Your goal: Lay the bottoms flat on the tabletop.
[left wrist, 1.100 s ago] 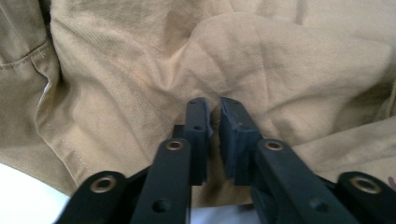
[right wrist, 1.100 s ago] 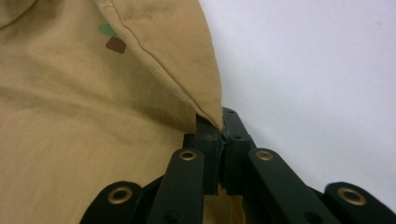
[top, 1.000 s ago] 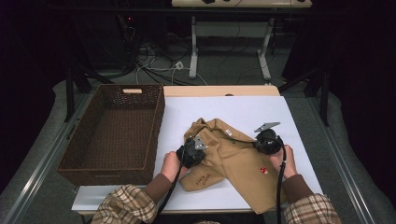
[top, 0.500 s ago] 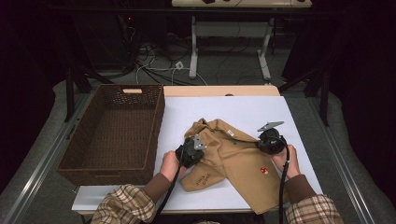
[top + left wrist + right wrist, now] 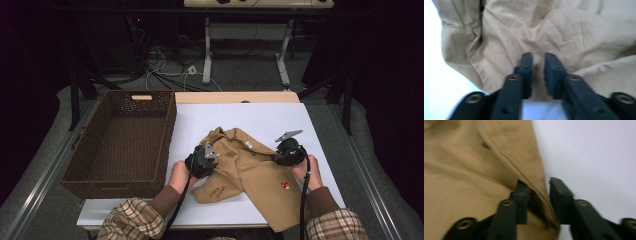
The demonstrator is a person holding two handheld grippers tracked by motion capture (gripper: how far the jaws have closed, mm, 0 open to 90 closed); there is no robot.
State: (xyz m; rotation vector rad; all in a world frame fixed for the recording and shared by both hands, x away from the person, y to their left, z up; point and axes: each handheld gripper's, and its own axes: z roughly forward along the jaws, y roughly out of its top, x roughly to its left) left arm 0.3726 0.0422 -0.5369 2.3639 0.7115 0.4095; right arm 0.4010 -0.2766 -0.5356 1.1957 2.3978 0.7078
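Lying crumpled on the white table (image 5: 240, 120), a tan shirt (image 5: 250, 170) sits between the person's two hands, with one sleeve folded across its front. The cloth is a soft cotton weave, creased all over, with stitched seams, a small white label near the collar, a tiny red mark on the chest and dark lettering on the sleeve end nearest the person.

The left tongs (image 5: 538, 57) rest on the shirt's left part, by the folded sleeve. Their jaws have just been opening and now stand a narrow gap apart, with a small ridge of cloth between them that the pads do not seem to press. The right tongs (image 5: 538, 185) sit at the shirt's right edge. Their jaws have also just been opening, and the hem runs loosely through the gap, one jaw over cloth and the other over bare table. Both appear to have let go, probably so a fold can lie flat.

A brown wicker basket (image 5: 95, 175) stands just left of the table, likely waiting for the folded shirt. The person's plaid sleeves (image 5: 131, 224) enter from below.
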